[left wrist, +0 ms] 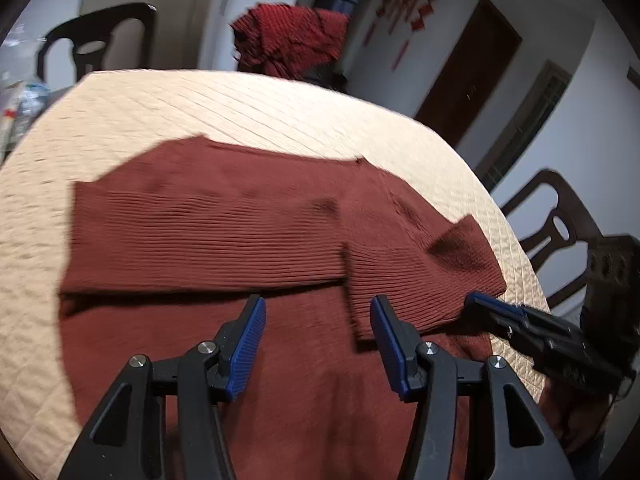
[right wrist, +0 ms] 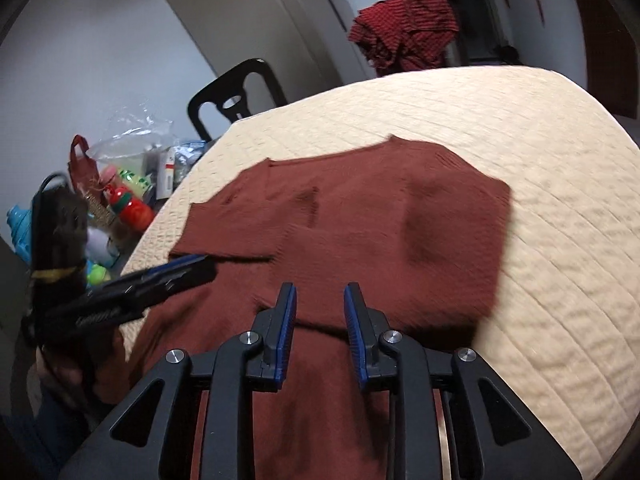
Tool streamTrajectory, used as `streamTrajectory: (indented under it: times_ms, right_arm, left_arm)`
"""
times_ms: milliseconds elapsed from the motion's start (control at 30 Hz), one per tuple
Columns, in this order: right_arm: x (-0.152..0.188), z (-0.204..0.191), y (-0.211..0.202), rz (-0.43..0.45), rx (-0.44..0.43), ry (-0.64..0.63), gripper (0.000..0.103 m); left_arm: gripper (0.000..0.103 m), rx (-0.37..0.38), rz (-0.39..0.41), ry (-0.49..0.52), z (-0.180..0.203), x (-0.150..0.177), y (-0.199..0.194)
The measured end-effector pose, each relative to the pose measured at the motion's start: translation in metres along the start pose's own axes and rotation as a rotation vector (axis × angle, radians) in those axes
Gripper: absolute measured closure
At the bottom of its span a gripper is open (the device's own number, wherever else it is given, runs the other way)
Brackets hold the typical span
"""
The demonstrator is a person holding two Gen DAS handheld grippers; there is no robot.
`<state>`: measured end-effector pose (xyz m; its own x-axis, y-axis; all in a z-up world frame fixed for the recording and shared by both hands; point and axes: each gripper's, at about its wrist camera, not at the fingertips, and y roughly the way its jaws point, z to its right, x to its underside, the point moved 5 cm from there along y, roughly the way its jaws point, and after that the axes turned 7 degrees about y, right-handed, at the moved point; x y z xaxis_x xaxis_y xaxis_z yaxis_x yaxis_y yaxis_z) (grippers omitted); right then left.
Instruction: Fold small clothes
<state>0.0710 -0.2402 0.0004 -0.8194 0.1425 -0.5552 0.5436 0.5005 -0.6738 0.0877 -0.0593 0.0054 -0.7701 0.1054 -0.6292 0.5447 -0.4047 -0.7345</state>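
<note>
A rust-brown ribbed sweater (left wrist: 224, 224) lies on the cream quilted table (left wrist: 280, 108), with both sleeves folded across its body. My left gripper (left wrist: 318, 320) is open and empty, hovering over the sweater's lower part. My right gripper (right wrist: 320, 306) is open and empty above the sweater (right wrist: 400, 216), its jaws a smaller gap apart. The right gripper shows in the left wrist view (left wrist: 496, 308) at the sweater's right edge. The left gripper shows in the right wrist view (right wrist: 180, 270) at the sweater's left edge.
A red checked garment (left wrist: 292, 38) hangs beyond the table's far edge, also in the right wrist view (right wrist: 404, 36). Dark wooden chairs (left wrist: 96, 36) (left wrist: 556, 224) stand around the table. Bags, bottles and clutter (right wrist: 128, 184) sit left of the table (right wrist: 560, 240).
</note>
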Motion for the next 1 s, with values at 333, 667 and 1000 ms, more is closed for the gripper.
streamTrajectory:
  times_ms: [333, 667, 1000]
  right_arm:
    - [0.009, 0.026, -0.008, 0.028, 0.012, 0.057, 0.078]
    - [-0.008, 0.027, 0.002, 0.045, 0.034, 0.056, 0.078]
    - [-0.017, 0.025, -0.008, 0.088, 0.022, 0.055, 0.078]
  left_arm:
    - [0.093, 0.036, -0.088, 0.062, 0.035, -0.003, 0.043]
    - [0.098, 0.072, 0.131, 0.046, 0.010, -0.048, -0.001]
    - [0.097, 0.020, 0.040, -0.048, -0.032, -0.019, 0.017]
